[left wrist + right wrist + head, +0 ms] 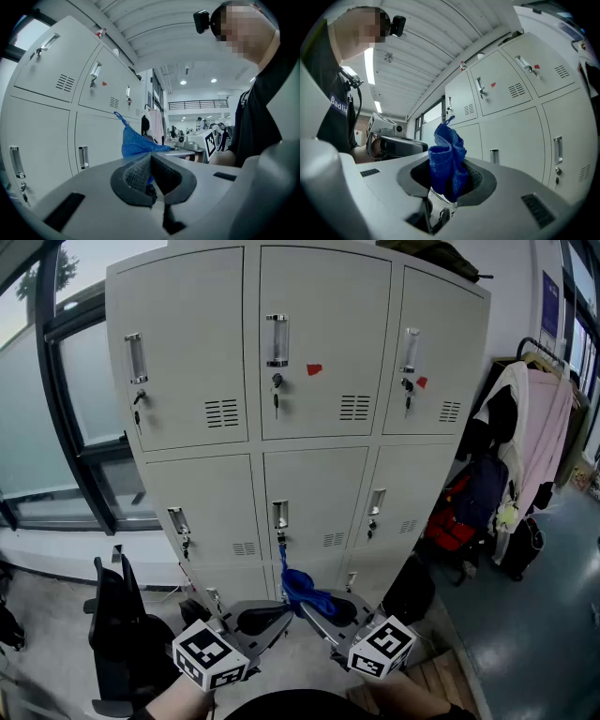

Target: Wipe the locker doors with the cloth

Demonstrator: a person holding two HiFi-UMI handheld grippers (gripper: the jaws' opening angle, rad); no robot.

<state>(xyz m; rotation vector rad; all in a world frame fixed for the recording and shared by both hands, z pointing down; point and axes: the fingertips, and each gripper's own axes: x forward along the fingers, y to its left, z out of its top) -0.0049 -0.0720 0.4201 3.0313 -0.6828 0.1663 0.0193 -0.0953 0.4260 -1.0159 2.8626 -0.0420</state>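
Observation:
The grey lockers [319,362] stand in front of me, three columns of doors, all closed, with handles and keys. A blue cloth [300,587] is bunched up low before the middle column. My right gripper [314,603] is shut on it; in the right gripper view the cloth [447,159] sticks up from between the jaws of the right gripper [449,183]. My left gripper [279,617] is just left of the cloth, jaws together with nothing clearly held. From the left gripper [151,177] the cloth [136,143] shows beyond the tips, with the locker doors [42,117] at left.
A black chair [122,624] stands at the lower left by the window [37,427]. On the right a rack of clothes [530,427] and a red bag [450,526] stand beside the lockers. Wooden boards [441,679] lie on the floor near my right gripper.

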